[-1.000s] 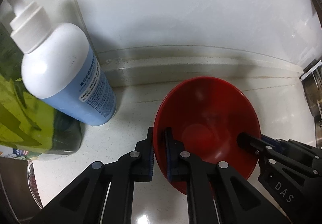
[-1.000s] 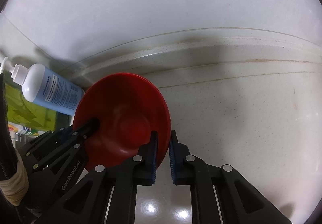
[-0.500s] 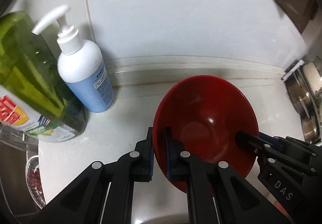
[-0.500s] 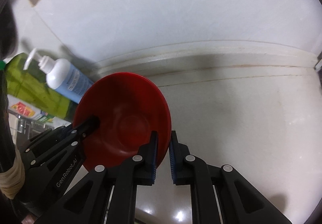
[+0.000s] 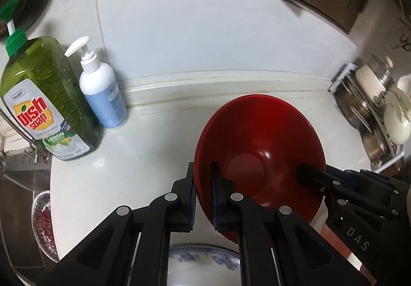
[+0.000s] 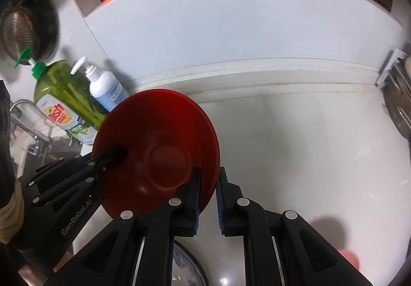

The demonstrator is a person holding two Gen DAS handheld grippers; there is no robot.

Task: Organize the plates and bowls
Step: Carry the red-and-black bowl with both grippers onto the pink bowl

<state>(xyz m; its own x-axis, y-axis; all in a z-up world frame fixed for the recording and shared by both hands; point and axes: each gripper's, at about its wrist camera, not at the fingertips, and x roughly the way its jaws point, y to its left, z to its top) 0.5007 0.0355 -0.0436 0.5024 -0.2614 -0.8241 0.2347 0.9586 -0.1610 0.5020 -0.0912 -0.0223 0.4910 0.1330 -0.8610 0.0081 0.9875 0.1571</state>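
Observation:
A red bowl (image 5: 259,147) is held in the air above the white counter (image 5: 154,147). My left gripper (image 5: 204,196) is shut on its left rim, and my right gripper (image 6: 207,198) is shut on its right rim. The bowl also shows in the right wrist view (image 6: 159,147). A white plate with a blue pattern (image 5: 203,265) lies on the counter below the grippers, mostly hidden by them; its edge also shows in the right wrist view (image 6: 185,268).
A green dish soap bottle (image 5: 43,103) and a white pump bottle (image 5: 102,93) stand at the back left by the sink (image 5: 18,196). A rack with metal pots and dishes (image 5: 372,111) stands at the right. A pink item (image 6: 349,257) lies at the front right.
Both grippers have risen and drawn back from the wall with the red bowl between them. The bottles, the rack and the patterned plate have come into view.

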